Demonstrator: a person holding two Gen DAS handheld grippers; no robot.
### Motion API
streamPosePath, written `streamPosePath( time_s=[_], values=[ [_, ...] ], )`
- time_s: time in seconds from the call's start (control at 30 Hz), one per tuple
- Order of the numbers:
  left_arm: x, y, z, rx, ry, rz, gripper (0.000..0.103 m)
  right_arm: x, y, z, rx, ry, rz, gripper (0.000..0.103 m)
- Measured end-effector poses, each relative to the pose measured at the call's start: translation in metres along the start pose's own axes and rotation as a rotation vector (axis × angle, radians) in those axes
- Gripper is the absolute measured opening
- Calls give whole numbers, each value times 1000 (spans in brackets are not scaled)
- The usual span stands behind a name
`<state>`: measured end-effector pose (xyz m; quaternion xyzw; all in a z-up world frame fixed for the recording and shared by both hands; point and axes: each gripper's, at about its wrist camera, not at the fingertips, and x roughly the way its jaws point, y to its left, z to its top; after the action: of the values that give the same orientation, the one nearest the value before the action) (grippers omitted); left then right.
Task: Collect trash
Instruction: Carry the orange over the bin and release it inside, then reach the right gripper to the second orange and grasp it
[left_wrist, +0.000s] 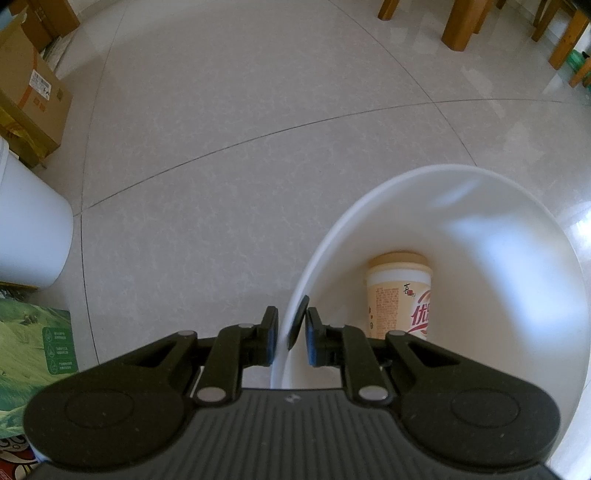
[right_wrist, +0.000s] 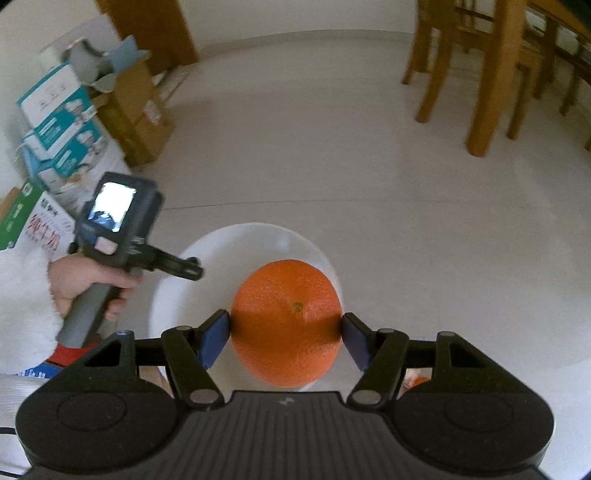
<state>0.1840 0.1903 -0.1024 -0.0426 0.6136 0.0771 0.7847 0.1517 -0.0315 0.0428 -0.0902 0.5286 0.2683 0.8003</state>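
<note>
My left gripper (left_wrist: 291, 325) is shut on the near rim of a white bucket (left_wrist: 480, 206), one pad outside the wall and one inside. A beige milk-tea cup (left_wrist: 399, 295) with red lettering lies in the bucket's bottom. In the right wrist view my right gripper (right_wrist: 286, 334) is shut on a round orange (right_wrist: 286, 288), its blue pads pressing both sides. The orange hangs above the white bucket (right_wrist: 207, 254). A hand (right_wrist: 81, 280) in a white fluffy sleeve holds the left gripper (right_wrist: 192, 269) at the bucket's left rim.
Cardboard boxes (left_wrist: 33, 96) and a white tub (left_wrist: 29, 229) stand at the left on the tiled floor, with a green carton (left_wrist: 33, 343) nearer. Stacked teal-and-white cartons (right_wrist: 66, 122) line the left wall. Wooden chair and table legs (right_wrist: 487, 92) stand at the far right.
</note>
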Motion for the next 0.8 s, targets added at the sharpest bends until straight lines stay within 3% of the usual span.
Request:
streamPosePath(
  time_s=[0.07, 0.2, 0.8],
  values=[
    [0, 0, 0, -2, 1, -1, 14, 3, 9, 0, -15, 13, 18, 73],
    [0, 0, 0, -3, 1, -2, 14, 7, 22, -3, -42, 15, 28, 87],
    [1, 1, 1, -10, 4, -7, 14, 16, -35, -25, 52, 10, -74, 87]
  ],
)
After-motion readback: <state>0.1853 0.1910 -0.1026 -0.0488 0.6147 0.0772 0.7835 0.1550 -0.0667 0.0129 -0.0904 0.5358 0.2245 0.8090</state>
